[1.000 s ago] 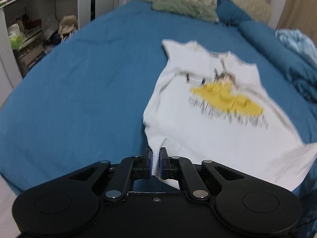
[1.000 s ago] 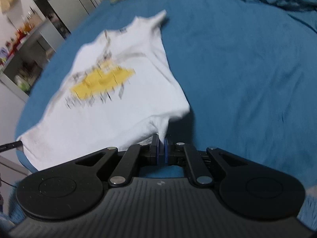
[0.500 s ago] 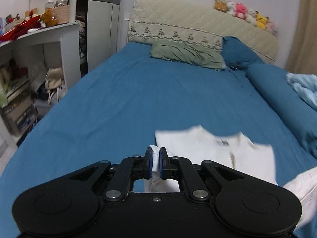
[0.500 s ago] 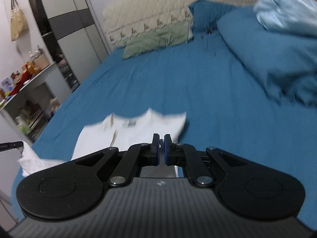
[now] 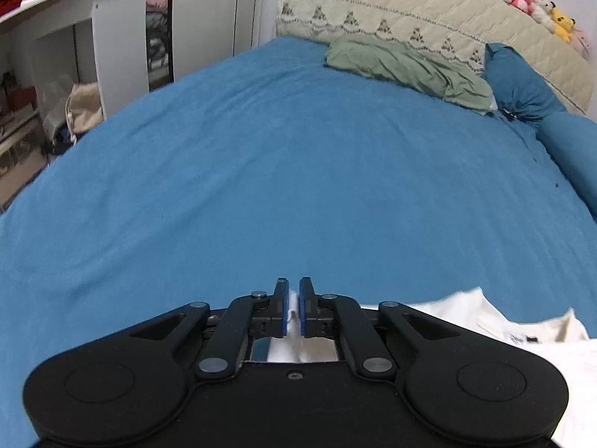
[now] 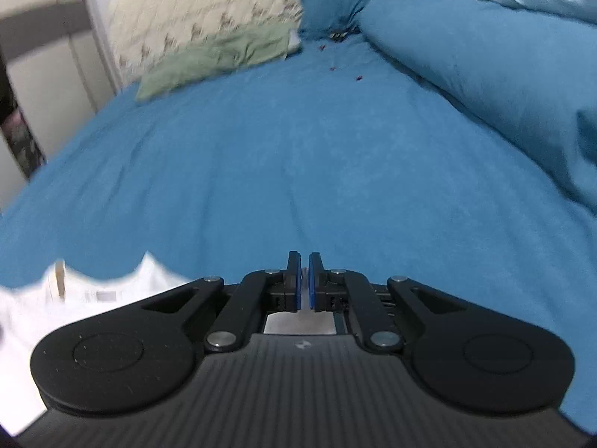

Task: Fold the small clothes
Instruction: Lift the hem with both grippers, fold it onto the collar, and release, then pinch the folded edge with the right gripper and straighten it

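Shirt (image 5: 496,321): white, lying on the blue bed (image 5: 283,171) near its front edge.
Left hand-held gripper (image 5: 293,298): pinched on a fold of shirt.
Right hand-held gripper (image 6: 305,280): narrow, pale cloth between the pads.
Pillow (image 5: 406,67): green, by the headboard.

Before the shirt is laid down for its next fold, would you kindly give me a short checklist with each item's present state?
1. Left gripper shut on white shirt: ok, fabric shows between the fingers.
2. Right gripper shut on the shirt: ok, though its view is blurred.
3. Blue bedsheet ahead bare for laying down: ok.
4. Green pillow far from the shirt: ok.
5. Shirt hanging flat between the grippers: cannot tell, mostly hidden.
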Motion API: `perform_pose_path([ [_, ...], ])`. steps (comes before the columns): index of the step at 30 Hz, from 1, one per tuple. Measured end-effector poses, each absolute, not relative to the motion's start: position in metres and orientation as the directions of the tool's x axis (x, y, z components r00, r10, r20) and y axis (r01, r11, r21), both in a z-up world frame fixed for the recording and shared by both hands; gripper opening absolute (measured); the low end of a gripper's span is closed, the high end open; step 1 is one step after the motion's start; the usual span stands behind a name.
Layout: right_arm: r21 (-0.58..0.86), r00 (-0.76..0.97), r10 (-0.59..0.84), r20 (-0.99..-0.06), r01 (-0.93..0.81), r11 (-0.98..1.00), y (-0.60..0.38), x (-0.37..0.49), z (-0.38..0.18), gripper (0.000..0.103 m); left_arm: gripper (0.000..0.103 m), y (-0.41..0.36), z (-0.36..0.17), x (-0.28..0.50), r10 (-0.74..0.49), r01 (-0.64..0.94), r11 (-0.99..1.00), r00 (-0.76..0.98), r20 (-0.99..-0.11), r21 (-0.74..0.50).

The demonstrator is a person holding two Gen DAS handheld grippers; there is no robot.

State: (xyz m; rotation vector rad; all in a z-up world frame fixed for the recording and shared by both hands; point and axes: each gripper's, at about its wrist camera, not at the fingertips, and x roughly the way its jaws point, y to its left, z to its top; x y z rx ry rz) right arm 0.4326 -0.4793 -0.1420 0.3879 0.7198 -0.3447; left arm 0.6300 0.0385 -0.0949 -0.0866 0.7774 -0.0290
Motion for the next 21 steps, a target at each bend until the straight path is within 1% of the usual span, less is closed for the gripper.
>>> perform_pose_path([
  [2,0.278,0.741,-0.185,-0.645,0.453,0.847,-0.490,0.432,-0.142,0.015,0.004,0.043,-0.096,0.633,-0.047,-0.016,0.996,0.718,-0.694,-0.084],
  [4,0.284,0.729,-0.195,-0.656,0.478,0.831,-0.497,0.437,-0.147,0.015,0.006,0.044,-0.096,0.636,-0.043,-0.029,0.996,0.706,-0.707,-0.089],
  [5,0.261,0.715,-0.190,-0.672,0.470,0.843,-0.497,0.440,-0.149,0.015,0.010,0.046,-0.094,0.633,-0.032,-0.033,0.996,0.709,-0.705,-0.079],
  [6,0.240,0.722,-0.173,-0.670,0.431,0.870,-0.493,0.440,-0.148,0.019,0.028,0.049,-0.090,0.628,-0.026,-0.032,0.997,0.720,-0.693,-0.071],
  [7,0.217,0.732,-0.167,-0.661,0.400,0.890,-0.486,0.438,-0.145,0.025,0.043,0.050,-0.085,0.621,-0.027,-0.025,0.997,0.734,-0.678,-0.067],
  [8,0.187,0.740,-0.161,-0.653,0.364,0.913,-0.476,0.434,-0.140,0.032,0.072,0.054,-0.078,0.611,-0.036,-0.008,0.998,0.749,-0.662,-0.063],
  [9,0.176,0.747,-0.143,-0.649,0.331,0.927,-0.470,0.431,-0.138,0.055,0.077,0.056,-0.074,0.604,-0.044,0.008,0.998,0.759,-0.650,-0.058],
  [10,0.168,0.753,-0.131,-0.645,0.307,0.937,-0.463,0.427,-0.137,0.063,0.078,0.057,-0.070,0.597,-0.061,0.038,0.998,0.755,-0.653,-0.050],
  [12,0.151,0.758,-0.119,-0.641,0.277,0.949,-0.455,0.419,-0.135,0.065,0.078,0.056,-0.070,0.587,-0.099,0.105,0.994,0.732,-0.674,-0.032],
  [16,0.141,0.721,-0.116,-0.683,0.285,0.948,-0.458,0.412,-0.144,0.066,0.077,0.045,-0.083,0.585,-0.134,0.170,0.985,0.684,-0.717,-0.022],
  [18,0.168,0.701,-0.103,-0.705,0.306,0.937,-0.468,0.410,-0.153,0.066,0.074,0.041,-0.091,0.587,-0.125,0.173,0.985,0.679,-0.723,-0.008],
  [21,0.205,0.678,-0.067,-0.732,0.314,0.927,-0.474,0.415,-0.166,0.066,0.073,0.042,-0.100,0.592,-0.140,0.167,0.985,0.664,-0.735,-0.037],
])
